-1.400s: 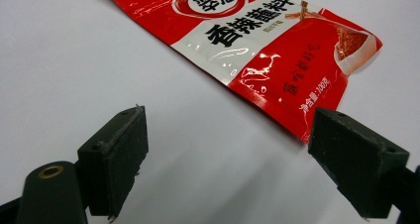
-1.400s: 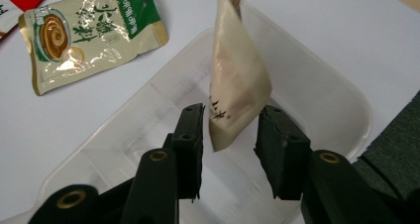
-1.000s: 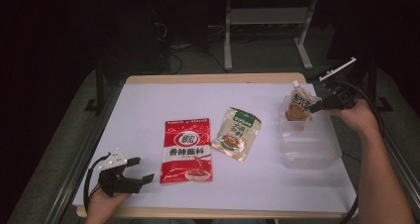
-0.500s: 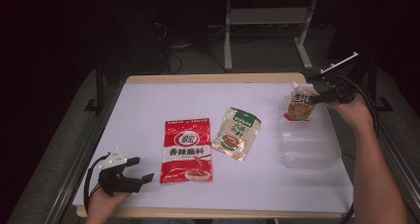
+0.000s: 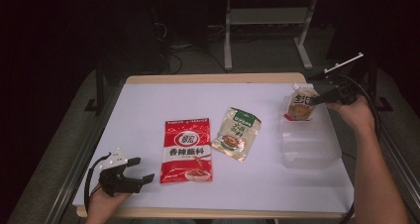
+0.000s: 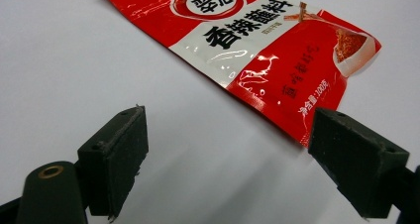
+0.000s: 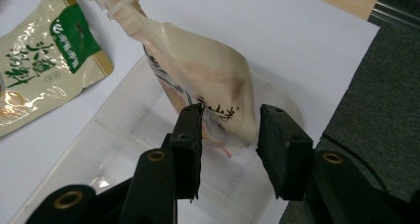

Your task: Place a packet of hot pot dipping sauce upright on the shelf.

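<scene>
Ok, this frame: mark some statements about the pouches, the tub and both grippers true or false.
1. The spout pouch stands in the clear tub. True.
2. The right gripper clamps the spout pouch. False: its jaws have just been opening, with the pouch between them.
3. The left gripper holds the red pouch. False: it is open over the bare table.
4. The green pouch lies between the red pouch and the tub. True.
</scene>
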`<state>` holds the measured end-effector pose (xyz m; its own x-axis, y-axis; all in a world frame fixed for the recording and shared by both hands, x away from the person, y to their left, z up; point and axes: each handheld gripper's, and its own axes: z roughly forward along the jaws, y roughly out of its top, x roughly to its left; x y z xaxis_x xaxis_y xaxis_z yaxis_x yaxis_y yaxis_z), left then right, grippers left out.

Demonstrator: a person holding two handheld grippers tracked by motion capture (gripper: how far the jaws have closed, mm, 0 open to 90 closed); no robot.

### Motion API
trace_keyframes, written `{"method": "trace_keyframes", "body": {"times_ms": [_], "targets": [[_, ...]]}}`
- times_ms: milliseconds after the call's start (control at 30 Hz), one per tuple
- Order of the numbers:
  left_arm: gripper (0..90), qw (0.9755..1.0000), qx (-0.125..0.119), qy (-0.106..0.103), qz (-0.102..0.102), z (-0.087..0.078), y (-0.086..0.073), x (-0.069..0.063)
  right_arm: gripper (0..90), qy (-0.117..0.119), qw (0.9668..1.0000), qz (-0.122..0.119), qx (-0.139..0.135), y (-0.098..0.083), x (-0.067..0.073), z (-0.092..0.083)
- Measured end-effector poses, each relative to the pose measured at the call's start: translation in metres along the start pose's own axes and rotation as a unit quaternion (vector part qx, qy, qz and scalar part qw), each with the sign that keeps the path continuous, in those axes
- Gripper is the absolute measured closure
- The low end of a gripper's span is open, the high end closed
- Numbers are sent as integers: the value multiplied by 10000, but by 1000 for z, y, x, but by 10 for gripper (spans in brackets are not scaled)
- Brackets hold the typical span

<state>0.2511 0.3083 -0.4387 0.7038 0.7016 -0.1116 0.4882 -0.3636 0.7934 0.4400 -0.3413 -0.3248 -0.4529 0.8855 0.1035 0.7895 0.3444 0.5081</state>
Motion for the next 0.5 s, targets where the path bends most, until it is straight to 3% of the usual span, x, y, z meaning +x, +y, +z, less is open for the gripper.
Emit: {"method": "trace_keyframes", "body": {"times_ms": [233,400,500], "targets": [[155,10000,17,-33,6,1,0,-1,645,55,10000,70,-9,-14,3,-5],[155,10000,3,-36,62,0,0,-1,761,211,9997,133,35,-23,8,-8],[155,10000,6,-35,54,-1,1,-1,765,175,9996,187,76,-24,9,-7]]}}
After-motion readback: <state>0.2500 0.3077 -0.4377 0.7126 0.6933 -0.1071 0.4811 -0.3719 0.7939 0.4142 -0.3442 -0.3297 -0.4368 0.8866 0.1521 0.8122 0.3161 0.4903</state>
